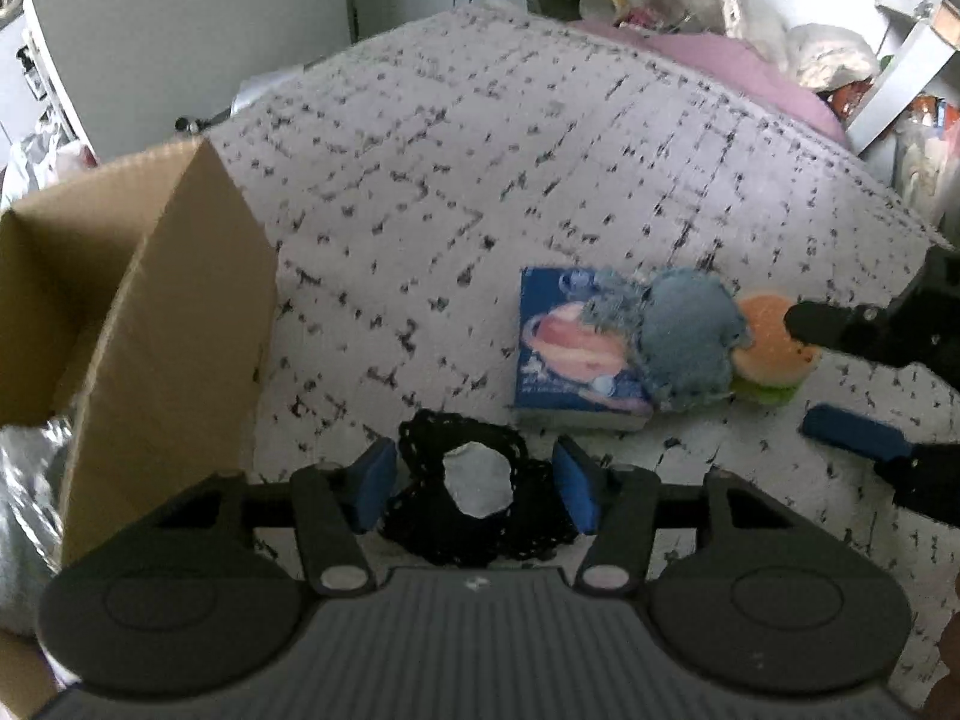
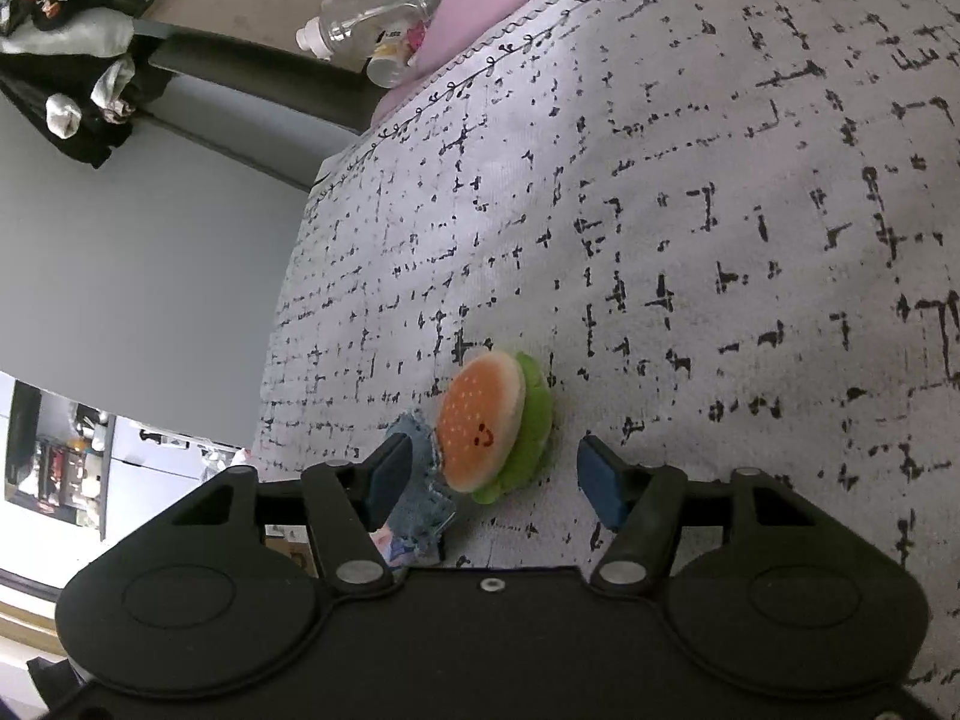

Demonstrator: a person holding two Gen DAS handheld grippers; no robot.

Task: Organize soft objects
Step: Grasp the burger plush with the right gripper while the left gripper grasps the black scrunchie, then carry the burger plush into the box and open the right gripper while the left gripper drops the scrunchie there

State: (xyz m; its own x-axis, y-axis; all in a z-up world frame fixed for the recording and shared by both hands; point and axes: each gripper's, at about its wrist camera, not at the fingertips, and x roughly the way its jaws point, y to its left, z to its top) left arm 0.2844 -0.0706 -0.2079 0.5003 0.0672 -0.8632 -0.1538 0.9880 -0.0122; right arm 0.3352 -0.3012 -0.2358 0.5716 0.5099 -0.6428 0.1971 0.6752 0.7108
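A black crocheted piece [image 1: 480, 498] with a hole in its middle lies on the patterned bedspread [image 1: 456, 192] between the blue pads of my open left gripper [image 1: 474, 483]. To its right lie a blue tissue pack [image 1: 564, 354], a blue denim piece [image 1: 690, 336] and a plush hamburger [image 1: 774, 348]. My right gripper [image 1: 840, 378] shows there, open, its fingers on either side of the hamburger. In the right wrist view the open right gripper [image 2: 492, 480] straddles the hamburger [image 2: 486, 426], with the denim piece [image 2: 420, 480] by the left pad.
An open cardboard box [image 1: 150, 324] stands at the left on the bed. A pink pillow [image 1: 738, 66] and clutter lie at the far edge. A plastic bottle [image 2: 366, 18] lies beyond the bed in the right wrist view.
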